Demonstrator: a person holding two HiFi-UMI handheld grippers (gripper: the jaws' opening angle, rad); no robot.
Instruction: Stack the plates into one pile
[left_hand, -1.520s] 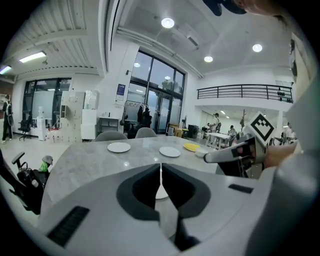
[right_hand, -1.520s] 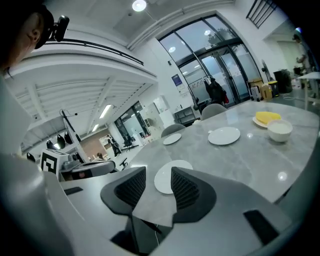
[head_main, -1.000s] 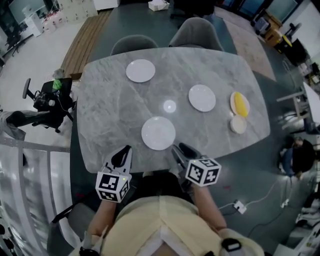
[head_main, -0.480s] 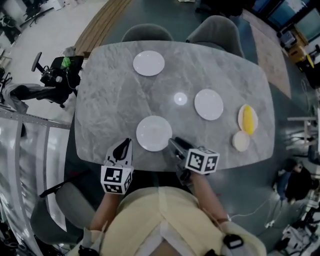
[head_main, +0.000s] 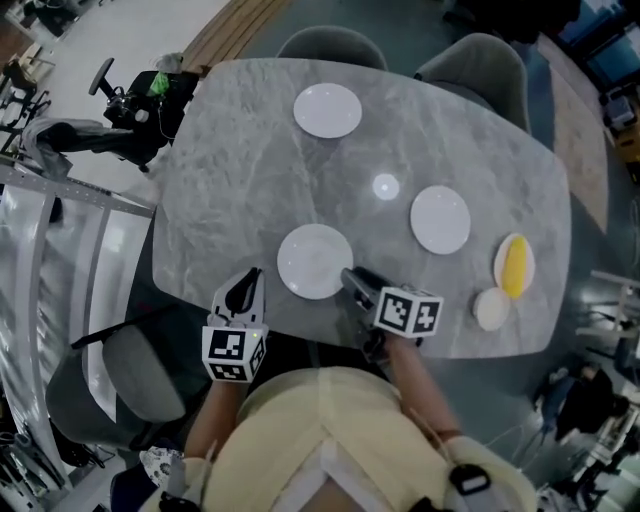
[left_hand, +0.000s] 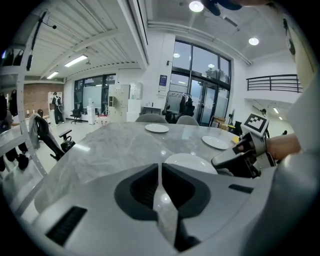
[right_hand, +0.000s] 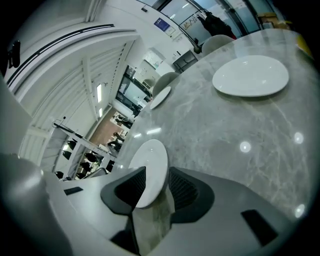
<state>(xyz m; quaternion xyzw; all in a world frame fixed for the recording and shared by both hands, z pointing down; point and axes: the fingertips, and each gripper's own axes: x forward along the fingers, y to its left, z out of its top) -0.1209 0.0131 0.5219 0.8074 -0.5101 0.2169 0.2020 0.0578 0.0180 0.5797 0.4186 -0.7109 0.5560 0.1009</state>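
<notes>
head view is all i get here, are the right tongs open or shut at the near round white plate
Observer: Open. The right tongs stand apart, with the rim of the near round white plate between them; no clear squeeze on it.
Operator: and the left tongs
Observer: The left tongs are shut, with nothing between them.
Operator: plate lifted yet
Observer: No, it lies flat on the grey marble table.

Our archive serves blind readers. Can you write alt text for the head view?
Seen from above, a person's right gripper is at the rim of the nearest white plate on a grey marble table, the left gripper left of it. A far plate and a right-hand plate lie apart.
</notes>
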